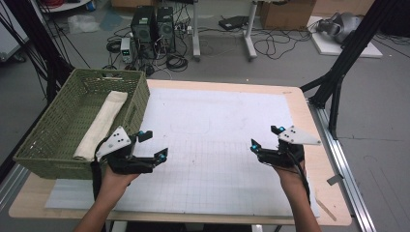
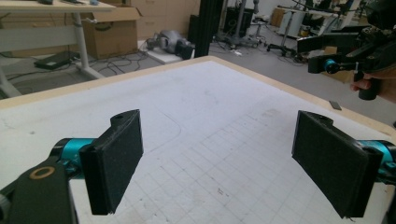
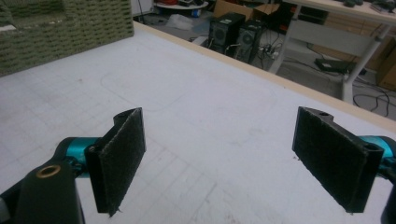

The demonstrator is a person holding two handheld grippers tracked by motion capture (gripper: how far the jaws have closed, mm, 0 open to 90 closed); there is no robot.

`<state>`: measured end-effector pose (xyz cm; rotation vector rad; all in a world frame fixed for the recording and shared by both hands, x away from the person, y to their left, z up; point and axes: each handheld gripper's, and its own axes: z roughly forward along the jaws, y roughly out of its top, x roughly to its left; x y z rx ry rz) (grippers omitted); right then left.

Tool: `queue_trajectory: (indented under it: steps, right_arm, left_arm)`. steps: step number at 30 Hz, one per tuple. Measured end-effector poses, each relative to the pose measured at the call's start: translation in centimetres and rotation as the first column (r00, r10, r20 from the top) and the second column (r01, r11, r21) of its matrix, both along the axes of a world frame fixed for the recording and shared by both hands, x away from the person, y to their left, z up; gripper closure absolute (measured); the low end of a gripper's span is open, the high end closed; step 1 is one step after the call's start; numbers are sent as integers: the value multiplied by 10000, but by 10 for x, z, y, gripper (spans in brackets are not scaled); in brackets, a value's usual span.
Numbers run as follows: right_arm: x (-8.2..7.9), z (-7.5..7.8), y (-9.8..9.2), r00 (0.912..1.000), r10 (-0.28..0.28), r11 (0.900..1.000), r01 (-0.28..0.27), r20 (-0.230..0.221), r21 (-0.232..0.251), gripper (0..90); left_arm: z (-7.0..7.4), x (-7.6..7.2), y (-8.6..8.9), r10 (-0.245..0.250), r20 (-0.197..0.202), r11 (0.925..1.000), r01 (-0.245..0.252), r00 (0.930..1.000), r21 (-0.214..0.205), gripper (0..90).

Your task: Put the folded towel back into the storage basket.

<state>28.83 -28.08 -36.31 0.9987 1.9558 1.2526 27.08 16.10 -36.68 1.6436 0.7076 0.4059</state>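
A folded cloth (image 1: 102, 123) lies in the green basket (image 1: 46, 145), just ahead of the left tool (image 1: 153, 145); both tools, the right (image 1: 266, 138) too, hover wide open over the desk (image 1: 217, 121). Reaching in squarely over the basket's rim looks wisest.

Noted beyond the tabletop (image 1: 295, 104): two computer towers (image 1: 153, 26) on the floor (cables tangled around them), cardboard box (image 1: 285, 14), black frame struts (image 1: 345, 58).
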Motion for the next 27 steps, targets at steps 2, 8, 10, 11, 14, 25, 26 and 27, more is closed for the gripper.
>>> queue_trajectory:
  steps: [2, 8, 10, 11, 14, 25, 26, 27]
  right_arm:
    - [-5, -6, -5, 9999, -89, 10000, 89, -56, -32, 160]
    - [-18, -22, -16, 9990, -456, 9990, 456, -5, 42, 160]
    - [-22, -29, -19, 9980, -629, 9978, 631, -75, 190, 160]
    - [-24, -32, -21, 9977, -665, 9976, 667, -128, 208, 160]
    - [-29, -43, -26, 9962, -827, 9963, 833, -290, 206, 160]
    - [-33, -54, -34, 9935, -1039, 9946, 1040, -459, -8, 161]
    - [-33, -54, -35, 9934, -1039, 9946, 1040, -493, 0, 160]
    - [-33, -54, -35, 9931, -1064, 9943, 1067, -499, 48, 160]
  left_arm:
    - [-4, 1, -3, -58, -24, 10000, 58, 10000, 21, 169]
    - [-20, 4, -10, -231, 70, 9994, 229, 9997, 249, 171]
    - [-26, 4, -12, -279, 75, 9990, 276, 9996, 344, 172]
    - [-28, 5, -13, -325, 64, 9986, 322, 9995, 415, 173]
    - [-34, 5, -16, -359, 61, 9980, 356, 9993, 515, 172]
    - [-44, 8, -18, -335, -64, 9978, 338, 9994, 573, 176]
    - [-44, 8, -18, -338, -68, 9979, 342, 9994, 556, 176]
    - [-44, 9, -18, -321, -59, 9979, 324, 9995, 552, 177]
